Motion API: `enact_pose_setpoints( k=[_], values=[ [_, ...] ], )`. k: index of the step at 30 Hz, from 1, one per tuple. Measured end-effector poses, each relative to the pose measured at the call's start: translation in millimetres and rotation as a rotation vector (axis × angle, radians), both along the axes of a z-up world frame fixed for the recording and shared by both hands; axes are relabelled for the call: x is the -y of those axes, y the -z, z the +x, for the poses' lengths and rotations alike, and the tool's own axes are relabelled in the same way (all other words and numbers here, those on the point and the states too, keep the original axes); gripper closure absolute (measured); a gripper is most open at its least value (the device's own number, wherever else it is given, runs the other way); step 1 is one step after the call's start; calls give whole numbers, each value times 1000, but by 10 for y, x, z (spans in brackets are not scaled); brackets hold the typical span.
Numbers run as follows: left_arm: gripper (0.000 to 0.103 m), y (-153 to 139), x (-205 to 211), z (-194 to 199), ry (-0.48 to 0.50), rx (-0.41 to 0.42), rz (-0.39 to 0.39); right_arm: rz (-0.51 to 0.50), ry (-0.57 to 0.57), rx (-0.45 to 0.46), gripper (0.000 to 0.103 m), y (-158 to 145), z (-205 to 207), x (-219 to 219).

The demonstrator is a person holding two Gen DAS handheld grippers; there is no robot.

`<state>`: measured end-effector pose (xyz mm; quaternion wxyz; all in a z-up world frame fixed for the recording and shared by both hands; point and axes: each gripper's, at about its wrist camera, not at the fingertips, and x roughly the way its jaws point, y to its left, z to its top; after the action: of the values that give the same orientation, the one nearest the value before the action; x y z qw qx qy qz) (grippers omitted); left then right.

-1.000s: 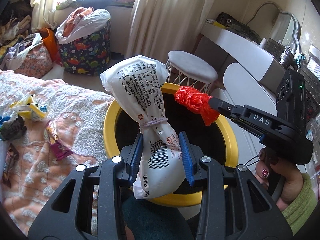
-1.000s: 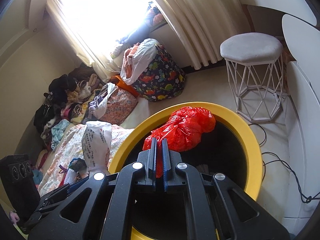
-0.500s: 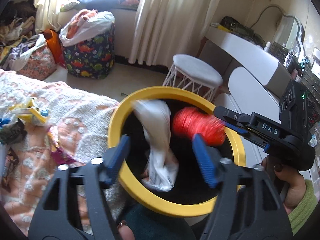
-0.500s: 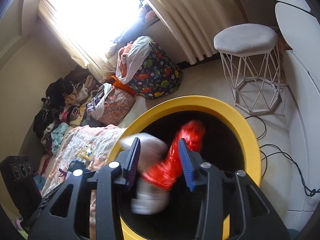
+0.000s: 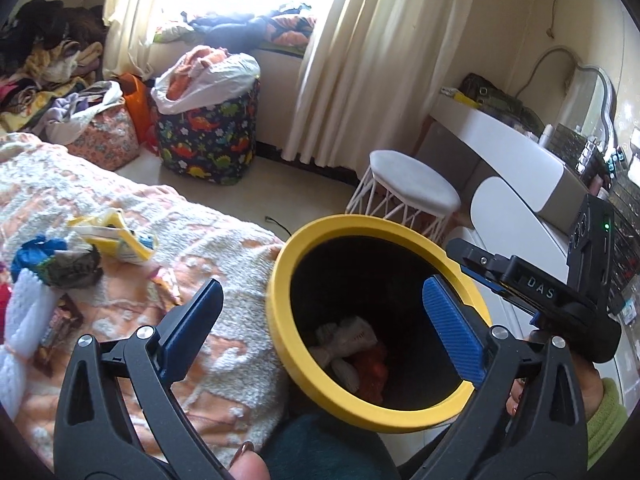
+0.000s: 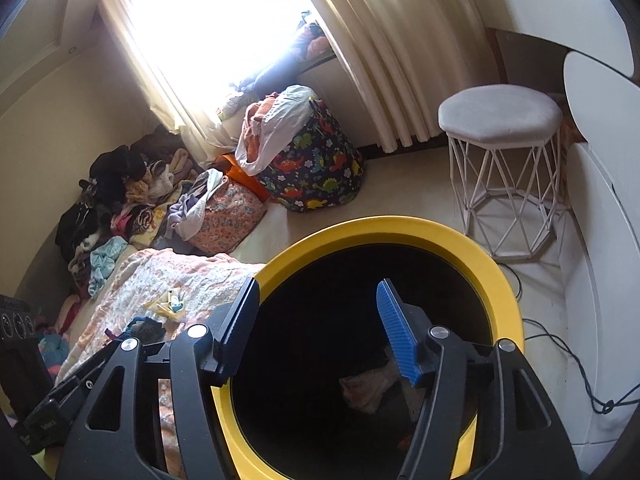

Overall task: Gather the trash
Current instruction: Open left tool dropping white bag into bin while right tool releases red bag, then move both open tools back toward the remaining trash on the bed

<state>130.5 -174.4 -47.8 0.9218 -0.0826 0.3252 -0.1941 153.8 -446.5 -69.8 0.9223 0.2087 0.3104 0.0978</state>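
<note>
next trash lies left, on the bedspread

the yellow wrapper (image 5: 114, 236) and darker crumpled wrappers (image 5: 74, 270) lie on the bedspread (image 5: 224, 240), left of the yellow-rimmed bin (image 5: 280, 280) holding a white bag (image 5: 346, 338). the left gripper (image 5: 320, 312), spread and empty, is nearer; the right gripper (image 6: 316, 320) hangs spread over the bin.

Yellow-rimmed black bin (image 5: 280, 280), white bag (image 5: 344, 334) and red bag (image 5: 374, 364) inside, dinosaur-print hamper (image 5: 206, 138) (navy ground), blue-padded claws.

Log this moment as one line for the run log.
left: open, empty | right: open, empty | bin: white bag and red bag inside | bed: wrappers left
</note>
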Motion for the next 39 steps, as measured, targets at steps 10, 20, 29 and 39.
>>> enact_pose_setpoints(
  k=[10, 20, 29, 39],
  values=[
    [11, -130, -196, -104, -49, 53, 4, -49, -30, 65, 40, -137, -61, -169],
    [11, -259, -428, -160, -105, 95, -10, -84, -81, 125, 37, -268, -144, -416],
    [11, -334, -670, -212, -165, 123, -24, -117, -148, 161, 35, -349, -226, -724],
    [11, -349, -946, -253, -221, 125, -39, -153, -237, 171, 33, -343, -296, -1055]
  ],
)
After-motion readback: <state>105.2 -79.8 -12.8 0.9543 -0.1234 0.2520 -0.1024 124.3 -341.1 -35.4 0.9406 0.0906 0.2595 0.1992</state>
